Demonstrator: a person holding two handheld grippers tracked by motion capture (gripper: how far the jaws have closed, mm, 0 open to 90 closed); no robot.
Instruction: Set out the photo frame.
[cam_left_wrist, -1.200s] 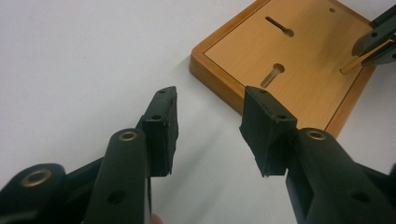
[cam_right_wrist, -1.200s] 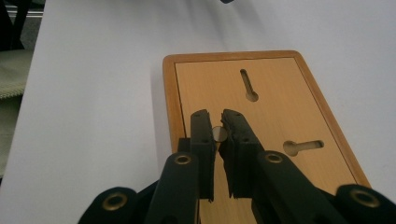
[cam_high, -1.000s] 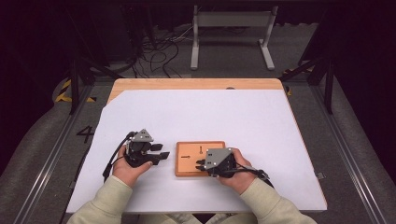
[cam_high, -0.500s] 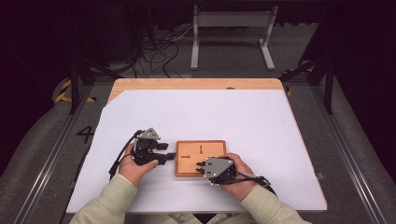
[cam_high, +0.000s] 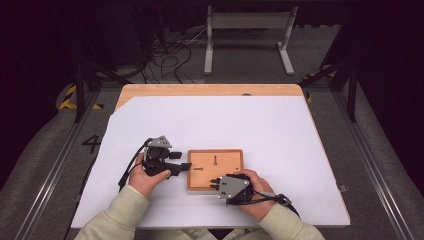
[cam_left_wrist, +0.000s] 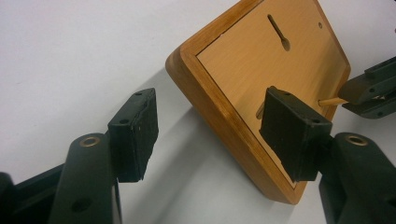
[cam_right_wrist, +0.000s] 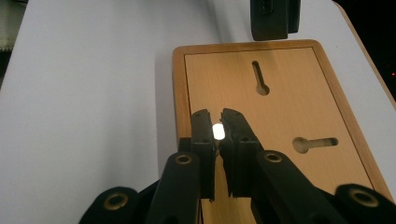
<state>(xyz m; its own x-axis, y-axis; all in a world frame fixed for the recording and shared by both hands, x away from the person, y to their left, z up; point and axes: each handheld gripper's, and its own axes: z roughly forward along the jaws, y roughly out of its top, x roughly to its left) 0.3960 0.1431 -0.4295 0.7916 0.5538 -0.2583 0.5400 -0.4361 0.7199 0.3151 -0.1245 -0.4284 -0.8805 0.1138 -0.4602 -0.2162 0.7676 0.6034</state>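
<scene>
A flat wooden board (cam_high: 225, 161) with two keyhole-shaped slots lies on the white table. My left gripper (cam_high: 185, 166) is at its left edge, open. In the left gripper view its jaws straddle the board's rim (cam_left_wrist: 219, 116), one pad (cam_left_wrist: 292, 128) above the board face and the other pad (cam_left_wrist: 135, 130) off it over the table. My right gripper (cam_high: 214, 183) is over the board's near edge, shut on a thin pale wooden peg (cam_right_wrist: 218, 131). That peg (cam_left_wrist: 331, 100) also sticks out of the right gripper (cam_left_wrist: 350, 93) in the left gripper view.
The white sheet (cam_high: 225, 120) covers most of the wooden tabletop, with wide free room behind and to the right of the board. A metal stand (cam_high: 247, 35) and cables (cam_high: 165, 55) sit on the floor beyond the far edge.
My left gripper has slid right until its jaws straddle the board's left edge. My right gripper has drawn back toward the board's near edge with the peg.
</scene>
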